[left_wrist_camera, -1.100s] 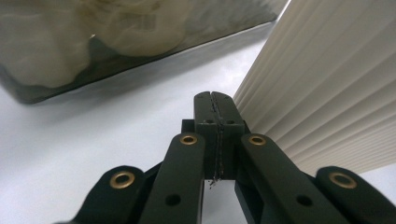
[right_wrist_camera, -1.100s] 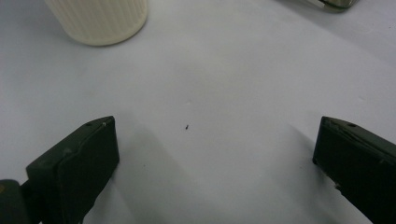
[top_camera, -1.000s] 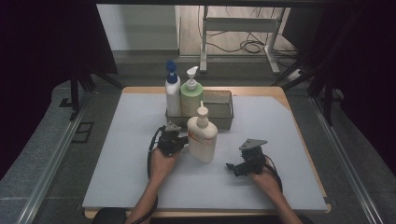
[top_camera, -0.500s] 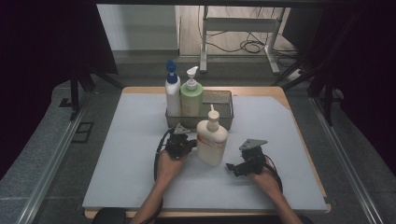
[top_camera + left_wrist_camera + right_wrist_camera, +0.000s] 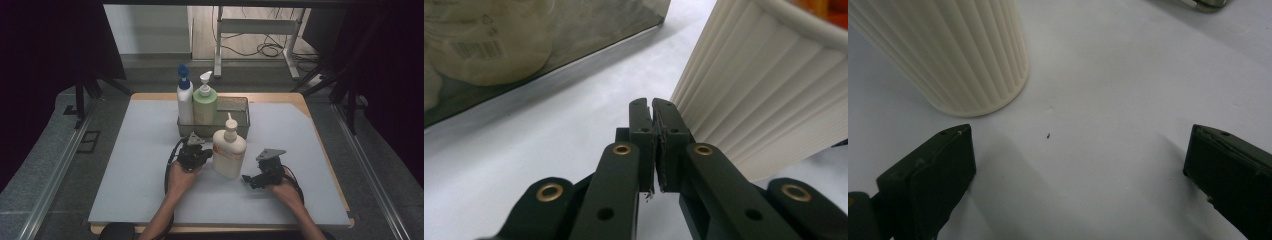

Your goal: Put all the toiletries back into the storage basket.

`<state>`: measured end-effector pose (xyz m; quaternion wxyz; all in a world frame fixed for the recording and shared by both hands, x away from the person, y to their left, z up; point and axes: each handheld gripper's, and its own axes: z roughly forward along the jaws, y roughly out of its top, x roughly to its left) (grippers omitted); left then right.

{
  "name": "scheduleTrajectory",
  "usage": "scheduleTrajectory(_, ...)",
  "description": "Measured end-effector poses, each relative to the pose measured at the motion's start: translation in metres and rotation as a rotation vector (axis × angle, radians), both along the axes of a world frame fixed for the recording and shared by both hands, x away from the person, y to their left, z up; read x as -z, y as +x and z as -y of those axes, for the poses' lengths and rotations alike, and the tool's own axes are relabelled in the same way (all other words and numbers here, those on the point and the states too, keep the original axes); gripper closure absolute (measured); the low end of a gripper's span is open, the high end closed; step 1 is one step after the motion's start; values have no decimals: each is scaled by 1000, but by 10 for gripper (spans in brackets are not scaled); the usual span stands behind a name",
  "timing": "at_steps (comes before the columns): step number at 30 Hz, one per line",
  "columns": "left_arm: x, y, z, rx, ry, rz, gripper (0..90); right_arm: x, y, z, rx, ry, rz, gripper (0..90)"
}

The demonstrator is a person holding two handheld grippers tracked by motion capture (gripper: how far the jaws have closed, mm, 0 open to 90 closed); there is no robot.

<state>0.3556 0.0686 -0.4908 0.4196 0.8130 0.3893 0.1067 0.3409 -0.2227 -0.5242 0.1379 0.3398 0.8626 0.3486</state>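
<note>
Left side of high view: left hand (image 5: 179, 176) on the table mat (image 5: 135, 165), carrying the left gripper (image 5: 196, 155). In left gripper view, left gripper (image 5: 653, 117) clenched, both black jaws pressed together, nothing between them. Jaw tips just beside the ribbed wall of the cream bottle (image 5: 764, 95), on its left flank; contact cannot be told. Smoky wall of the tray (image 5: 549, 60) ahead and to the left in that view, a pale bottle with a barcode visible through it.

Centre of high view: cream bottle (image 5: 229, 152) upright on the mat, pump nozzle up, orange-marked label facing the camera. Stands free, just in front of the tray (image 5: 239, 111), between the 2 grippers. Inside the tray, at its left end: 1 white bottle with blue pump (image 5: 184, 97) and 1 green bottle with white pump (image 5: 204, 102), both upright, side by side.

Right side of high view: right hand (image 5: 284, 189) resting on the mat, right gripper (image 5: 252, 180) pointing left toward the cream bottle, near but apart from it. In right gripper view, right gripper (image 5: 1078, 165) released, jaws spread wide, bare mat between them; base of cream bottle (image 5: 955, 55) ahead and to the left, clear of both jaws.
</note>
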Motion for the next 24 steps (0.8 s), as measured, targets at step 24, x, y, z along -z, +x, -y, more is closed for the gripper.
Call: scheduleTrajectory(24, 0, -36, -33, -47, 57, 8, 617, -13, -10, 0, -68, 19, -12, 62)
